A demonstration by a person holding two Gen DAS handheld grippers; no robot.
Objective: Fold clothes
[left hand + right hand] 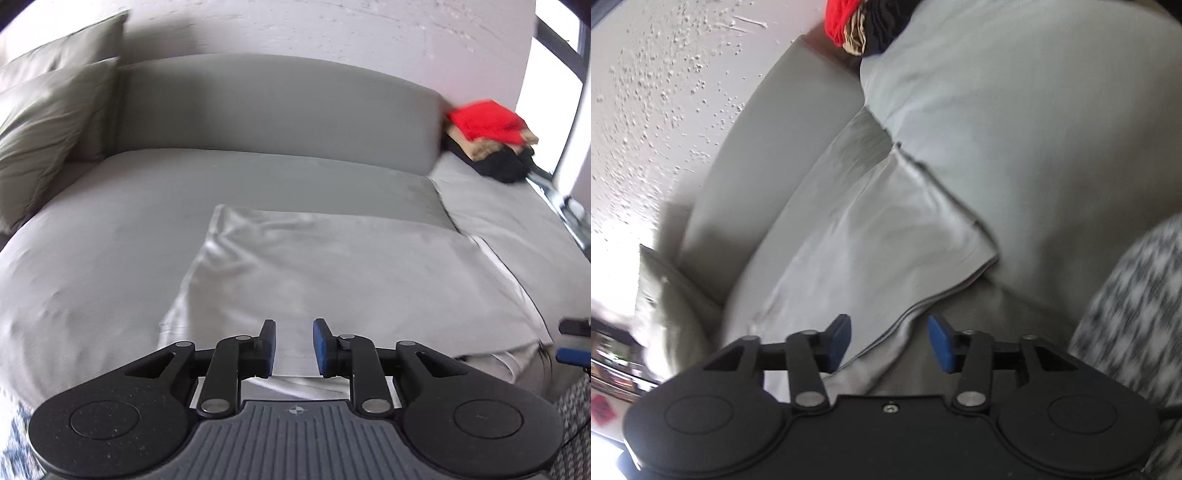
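Observation:
A pale grey garment (332,280) lies folded flat on the grey sofa seat (96,251), its near edge hanging toward me. My left gripper (294,347) hovers open just above that near edge, nothing between its blue pads. In the right wrist view the same garment (871,236) runs diagonally, its layered hem passing between the fingers. My right gripper (889,341) is open over that hem, not closed on it. The tip of the right gripper (574,341) shows at the left view's right edge.
A stack of folded clothes (487,136), red on top over tan and black, sits at the sofa's far right end; the stack (860,22) also shows in the right view. Two olive cushions (44,122) lean at the left. A patterned rug (1137,302) lies below.

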